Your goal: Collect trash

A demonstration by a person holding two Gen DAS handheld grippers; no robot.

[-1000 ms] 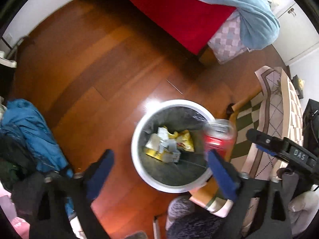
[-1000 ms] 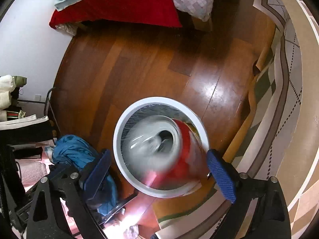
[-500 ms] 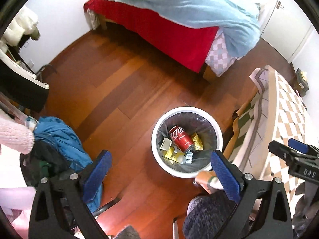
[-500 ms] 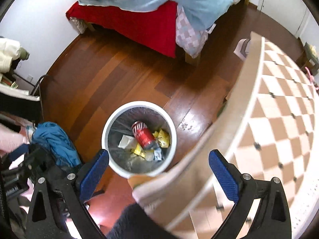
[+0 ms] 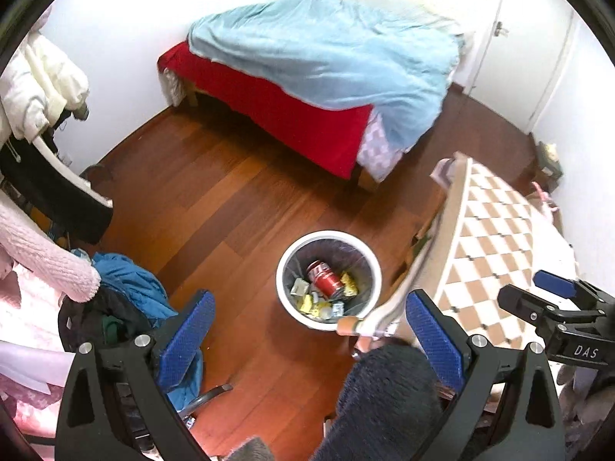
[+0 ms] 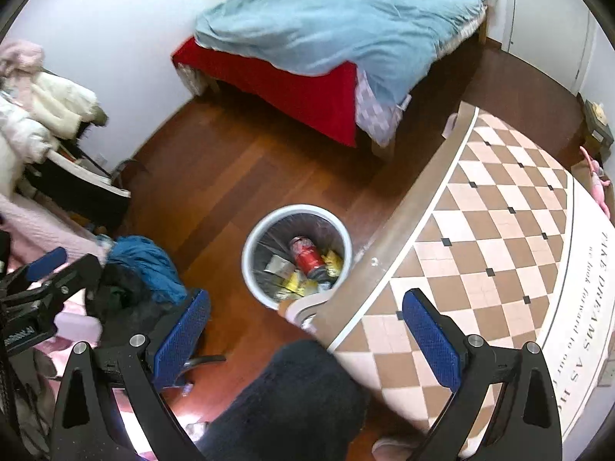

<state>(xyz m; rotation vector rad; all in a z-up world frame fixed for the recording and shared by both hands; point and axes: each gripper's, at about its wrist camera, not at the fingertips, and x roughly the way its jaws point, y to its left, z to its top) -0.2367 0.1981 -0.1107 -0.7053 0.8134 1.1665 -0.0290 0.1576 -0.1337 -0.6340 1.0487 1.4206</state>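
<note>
Lying in the white bin (image 5: 283, 269), red can (image 5: 325, 279) among wrappers (image 5: 307, 301); both tongs released, empty.

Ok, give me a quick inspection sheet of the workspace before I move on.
Surface: wooden floor, no loose trash seen.
Job's things: white bin upright beside the checkered table; red can lying inside on wrappers.
Clutter: blue garment heaped at left.
Grippers: left gripper and right gripper both open, empty.
Cables: nothing seen.
Surroundings: bed with blue blanket.
</note>
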